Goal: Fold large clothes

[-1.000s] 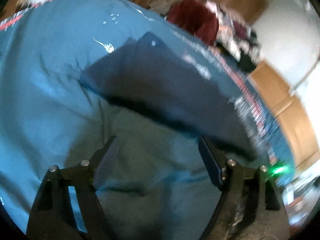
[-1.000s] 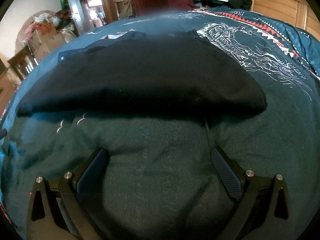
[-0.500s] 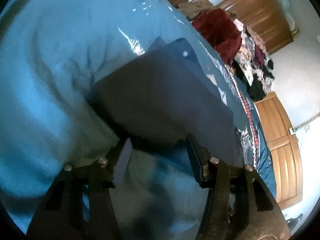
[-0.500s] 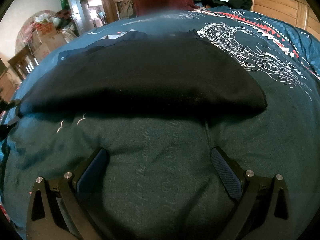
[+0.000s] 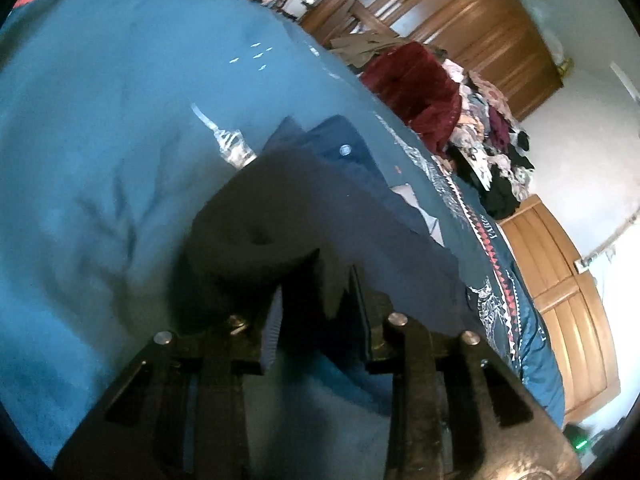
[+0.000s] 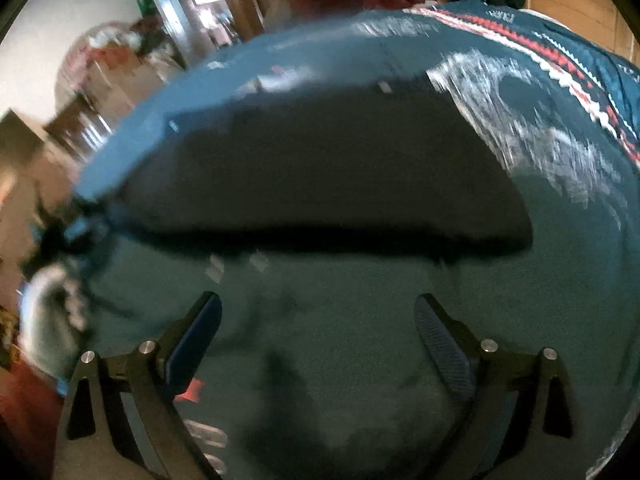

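Gripping: left gripper point(image 5: 316, 280), jaws drawn close together, pinching a raised fold at the corner of the dark garment point(image 5: 320, 208); cloth fills the gap between the pads.
Left view, garment: dark, nearly black fabric, running from the centre of the frame toward the lower right; corner near the jaws bunched and lifted off the bed, the rest lying flat.
Left view, layers: a dark blue layer with a small pale button point(image 5: 344, 149) shows past the upper edge of the black fabric, centre of frame.
Bed: teal bedspread point(image 5: 120, 140) with white print and a red-and-white zigzag border along the right side.
Right gripper: point(image 6: 318, 332), jaws spread wide, nothing between them, low over the bedspread in the lower half of the frame.
Right view, garment: broad dark shape across the middle of the frame, near edge a shadowed fold, apart from the jaws.
Right view, left edge: blurred; a pale glove-like shape point(image 6: 48, 312) by the garment's left corner; cannot tell more.
Background, left view: red blanket point(image 5: 416, 88) and heaped clothes point(image 5: 492, 140) at upper right beyond the bed; wooden wardrobe point(image 5: 460, 12) behind.
Image quality: right view motion-blurred.
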### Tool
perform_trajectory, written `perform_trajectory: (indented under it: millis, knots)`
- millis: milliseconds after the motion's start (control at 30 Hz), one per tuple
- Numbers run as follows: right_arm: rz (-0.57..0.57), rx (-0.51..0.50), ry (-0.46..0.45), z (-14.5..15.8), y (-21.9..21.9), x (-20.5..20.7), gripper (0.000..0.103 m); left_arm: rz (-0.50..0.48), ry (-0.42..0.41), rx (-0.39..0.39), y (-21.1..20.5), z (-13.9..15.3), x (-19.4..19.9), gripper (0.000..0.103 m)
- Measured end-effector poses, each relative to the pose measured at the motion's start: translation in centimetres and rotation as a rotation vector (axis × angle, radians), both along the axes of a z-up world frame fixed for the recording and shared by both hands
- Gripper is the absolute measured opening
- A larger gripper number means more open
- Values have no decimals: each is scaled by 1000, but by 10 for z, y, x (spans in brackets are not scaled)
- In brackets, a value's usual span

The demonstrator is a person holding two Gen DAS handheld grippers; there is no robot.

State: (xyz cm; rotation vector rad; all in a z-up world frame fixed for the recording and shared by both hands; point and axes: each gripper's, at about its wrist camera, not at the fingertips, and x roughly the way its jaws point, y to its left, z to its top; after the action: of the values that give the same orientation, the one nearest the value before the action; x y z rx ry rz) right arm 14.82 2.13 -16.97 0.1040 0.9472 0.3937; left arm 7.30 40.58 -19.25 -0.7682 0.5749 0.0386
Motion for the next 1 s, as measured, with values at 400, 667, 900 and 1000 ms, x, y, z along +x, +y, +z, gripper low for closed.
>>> perform_trajectory:
  millis: [400, 667, 900, 1000]
  knots:
    - [346, 32, -5, 109, 206, 174, 101, -125, -111, 433, -65, 58, -3, 9]
    - [662, -215, 254, 73, 389, 218, 100, -198, -117, 492, -77, 55, 10, 9]
    - [847, -675, 300, -7, 466, 196, 91, -302, -133, 498, -100, 50, 17, 5]
    - [815, -742, 339, -32, 472, 200, 91, -341, -129, 502, -109, 43, 18, 5]
